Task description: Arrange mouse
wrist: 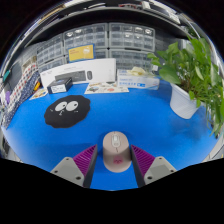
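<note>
Mouse (117, 150), pale beige, oval, with grey scroll wheel, between fingers of open claw (116, 163) on blue bench (150, 125).

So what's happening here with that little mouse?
A person is holding a hand gripper over a blue table. A beige computer mouse sits between its jaws, which look close against the mouse's sides, though I can't tell if they are squeezing it. Farther ahead lies a round black mouse pad with cartoon eyes. A potted plant stands off to the side.
</note>
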Motion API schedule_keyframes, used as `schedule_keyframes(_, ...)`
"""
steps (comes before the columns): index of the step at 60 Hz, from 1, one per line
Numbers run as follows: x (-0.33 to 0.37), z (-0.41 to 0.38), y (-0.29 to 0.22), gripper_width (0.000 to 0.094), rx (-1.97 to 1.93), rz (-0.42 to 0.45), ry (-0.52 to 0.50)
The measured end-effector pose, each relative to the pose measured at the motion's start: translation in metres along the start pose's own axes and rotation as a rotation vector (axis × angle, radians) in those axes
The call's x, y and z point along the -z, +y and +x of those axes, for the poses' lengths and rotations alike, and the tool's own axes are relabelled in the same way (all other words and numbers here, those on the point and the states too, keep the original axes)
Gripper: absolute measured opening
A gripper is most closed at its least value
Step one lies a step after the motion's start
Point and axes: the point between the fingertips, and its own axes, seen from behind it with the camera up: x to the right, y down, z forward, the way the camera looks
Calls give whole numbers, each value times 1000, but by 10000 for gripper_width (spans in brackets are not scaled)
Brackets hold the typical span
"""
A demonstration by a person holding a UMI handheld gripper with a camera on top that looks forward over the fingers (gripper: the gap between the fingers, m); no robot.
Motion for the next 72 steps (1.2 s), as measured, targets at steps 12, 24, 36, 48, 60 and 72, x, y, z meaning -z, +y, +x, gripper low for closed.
schedule_keyframes(12,-7,1,-4,434,11,-2,2)
schedule_keyframes(24,-7,5,-3,328,-7,-40,17)
schedule_keyframes(36,9,5,-24,331,-69,-79,102)
schedule_keyframes(48,55,-6,-149,329,-45,101,210)
schedule_keyframes(60,75,-62,-273,329,50,286,222)
schedule_keyframes(72,8,-152,-278,328,33,242,80)
